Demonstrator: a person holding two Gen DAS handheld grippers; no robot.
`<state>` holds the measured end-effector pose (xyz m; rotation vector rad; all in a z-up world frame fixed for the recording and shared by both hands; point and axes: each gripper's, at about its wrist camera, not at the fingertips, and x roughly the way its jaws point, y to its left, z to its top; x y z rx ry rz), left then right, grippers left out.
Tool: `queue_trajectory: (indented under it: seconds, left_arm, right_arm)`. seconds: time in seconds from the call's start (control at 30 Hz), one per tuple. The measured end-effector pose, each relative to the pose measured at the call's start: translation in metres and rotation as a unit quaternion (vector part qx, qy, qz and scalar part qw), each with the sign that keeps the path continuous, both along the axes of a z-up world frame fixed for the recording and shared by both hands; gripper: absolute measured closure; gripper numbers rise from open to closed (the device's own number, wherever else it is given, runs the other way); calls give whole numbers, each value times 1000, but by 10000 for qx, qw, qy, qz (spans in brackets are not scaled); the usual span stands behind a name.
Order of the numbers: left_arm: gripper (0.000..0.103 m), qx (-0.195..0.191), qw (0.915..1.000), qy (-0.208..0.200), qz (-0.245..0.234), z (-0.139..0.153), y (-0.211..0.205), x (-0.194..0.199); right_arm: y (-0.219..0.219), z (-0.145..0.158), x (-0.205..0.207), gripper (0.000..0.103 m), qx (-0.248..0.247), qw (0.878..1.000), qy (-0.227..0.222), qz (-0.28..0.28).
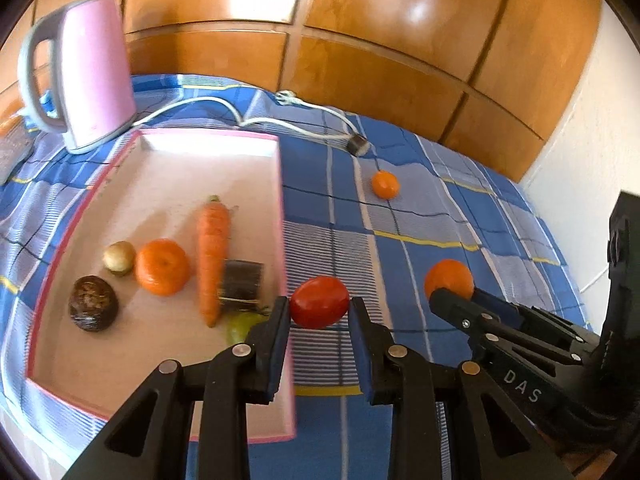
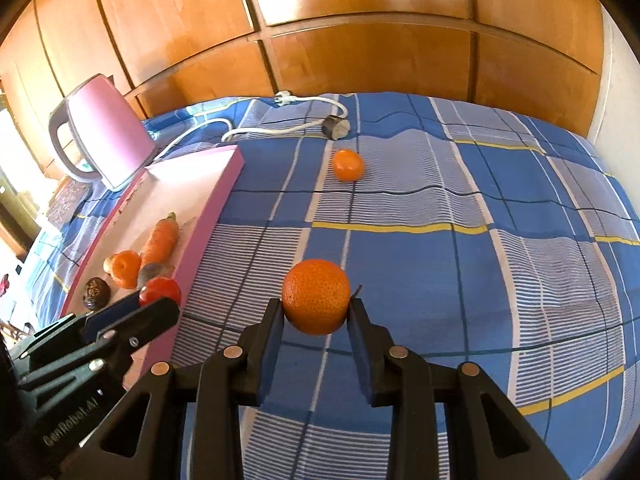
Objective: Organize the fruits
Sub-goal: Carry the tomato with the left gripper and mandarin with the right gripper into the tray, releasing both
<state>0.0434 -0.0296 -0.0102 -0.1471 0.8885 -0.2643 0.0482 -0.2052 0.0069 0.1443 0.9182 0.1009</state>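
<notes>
Left gripper [image 1: 319,312]: fingers clamped on a red tomato [image 1: 319,302], held just off the right wall of the pink box [image 1: 280,184]. Right gripper [image 2: 316,314]: fingers clamped on an orange mandarin [image 2: 316,296] above the checked cloth [image 2: 460,264]. In box: carrot [image 1: 212,256], 1 mandarin. Farther: loose small mandarin [image 2: 349,165] on cloth, pink kettle [image 1: 96,72] behind box.

This looks like a room in a home: a checked cloth [image 2: 440,208] covers the surface, wooden cabinet doors [image 2: 360,20] stand behind, and a pink electric kettle [image 1: 96,72] sits there.
</notes>
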Motion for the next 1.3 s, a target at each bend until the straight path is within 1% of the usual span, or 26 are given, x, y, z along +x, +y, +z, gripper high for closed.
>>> queue_trajectory:
  seconds: [0.27,0.47,0.67,0.9,1.17,1.3]
  left_arm:
    - [73,-121,9980,-64,614,7,54,4]
    - [73,-187,9945,14,1028,3,93,6]
    - [73,-271,9938,105,1074,-6,105,2]
    - [73,-284,9938,159,1061,-13,106,-5]
    - [73,-296,9940,184,1036,-17,106,-4]
    - [73,-291,9940,188,1040,-18,105,-4]
  right_arm:
    - [25,9,7,70,91,9992,-66,383]
    - [51,15,15,70,234,9963,-68,819]
    - [76,16,24,70,308,9926,-22,1174]
    - [101,23,31,70,328,9883,-43,1486]
    - [125,29,40,70,338,9842,-70,1736]
    - [132,30,48,70,360,9835,-62,1773]
